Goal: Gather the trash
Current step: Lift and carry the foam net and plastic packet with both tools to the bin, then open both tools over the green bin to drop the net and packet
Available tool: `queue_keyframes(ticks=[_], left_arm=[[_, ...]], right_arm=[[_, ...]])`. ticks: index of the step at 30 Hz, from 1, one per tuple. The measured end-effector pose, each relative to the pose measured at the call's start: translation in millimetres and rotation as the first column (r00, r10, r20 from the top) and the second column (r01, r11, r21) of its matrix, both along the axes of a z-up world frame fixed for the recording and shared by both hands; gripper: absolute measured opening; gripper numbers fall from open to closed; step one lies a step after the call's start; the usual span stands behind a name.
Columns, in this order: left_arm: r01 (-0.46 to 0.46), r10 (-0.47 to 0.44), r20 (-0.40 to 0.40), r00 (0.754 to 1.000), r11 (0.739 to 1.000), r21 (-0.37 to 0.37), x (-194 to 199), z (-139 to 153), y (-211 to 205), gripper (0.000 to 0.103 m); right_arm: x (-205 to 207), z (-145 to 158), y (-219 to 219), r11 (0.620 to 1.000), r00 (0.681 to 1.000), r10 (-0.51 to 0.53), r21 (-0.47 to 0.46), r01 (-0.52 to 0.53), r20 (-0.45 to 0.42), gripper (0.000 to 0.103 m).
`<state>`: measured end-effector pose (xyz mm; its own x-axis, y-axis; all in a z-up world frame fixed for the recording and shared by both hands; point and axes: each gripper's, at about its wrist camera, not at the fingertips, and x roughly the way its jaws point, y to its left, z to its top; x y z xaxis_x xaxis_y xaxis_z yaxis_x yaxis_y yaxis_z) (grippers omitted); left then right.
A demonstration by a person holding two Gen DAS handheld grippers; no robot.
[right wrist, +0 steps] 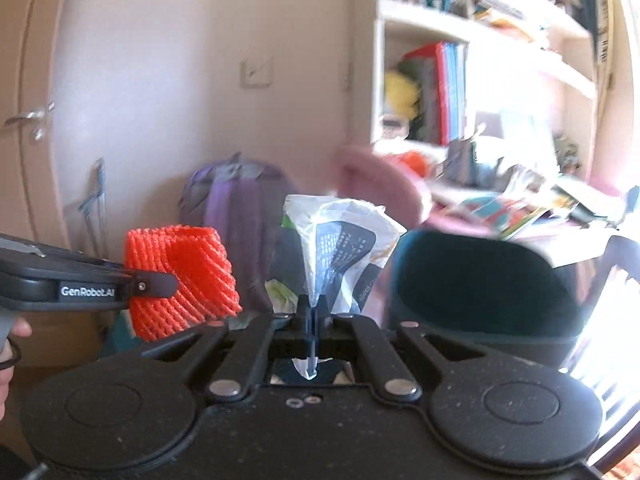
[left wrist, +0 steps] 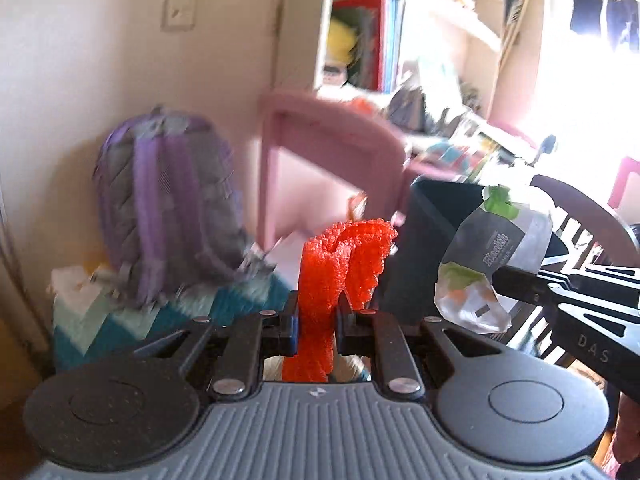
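Left gripper [left wrist: 316, 322]: my jaws are clamped on the orange foam net [left wrist: 344, 264], held up in the air.
Right gripper [right wrist: 314, 314]: my jaws pinch the crumpled wrapper [right wrist: 340, 240], just beside the dark bin [right wrist: 480, 280].

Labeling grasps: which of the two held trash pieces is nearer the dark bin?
The crumpled white printed wrapper in the right gripper; it sits beside the dark bin. The orange foam net, in the left gripper, is farther left.
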<state>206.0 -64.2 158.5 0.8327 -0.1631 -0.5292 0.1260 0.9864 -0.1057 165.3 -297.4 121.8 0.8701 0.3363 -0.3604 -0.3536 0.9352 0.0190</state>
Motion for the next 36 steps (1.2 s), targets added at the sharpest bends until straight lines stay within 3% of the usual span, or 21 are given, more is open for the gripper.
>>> queue_keyframes(ticks=[8, 15, 21, 26, 36], left_arm=[[0.086, -0.090, 0.080, 0.993, 0.995, 0.054, 34, 50, -70, 0.016], [0.179, -0.184, 0.065, 0.981, 0.981, 0.071, 73, 58, -136, 0.016], [0.214, -0.215, 0.007, 0.976, 0.971, 0.103, 113, 39, -182, 0.016], [0.250, -0.240, -0.094, 0.966, 0.960, 0.124, 144, 9, -208, 0.016], [0.288, -0.249, -0.226, 0.942, 0.944, 0.160, 184, -30, -226, 0.016]], right_arm=[[31, 30, -59, 0.990, 0.989, -0.139, 0.021, 0.138, 0.047, 0.000], [57, 24, -101, 0.980, 0.981, -0.195, -0.034, 0.196, 0.019, 0.000], [82, 1, -114, 0.973, 0.976, -0.210, -0.109, 0.203, -0.050, 0.000], [101, -18, -116, 0.969, 0.973, -0.204, -0.161, 0.186, -0.105, 0.000], [124, -35, -121, 0.975, 0.966, -0.165, -0.178, 0.130, -0.198, 0.007]])
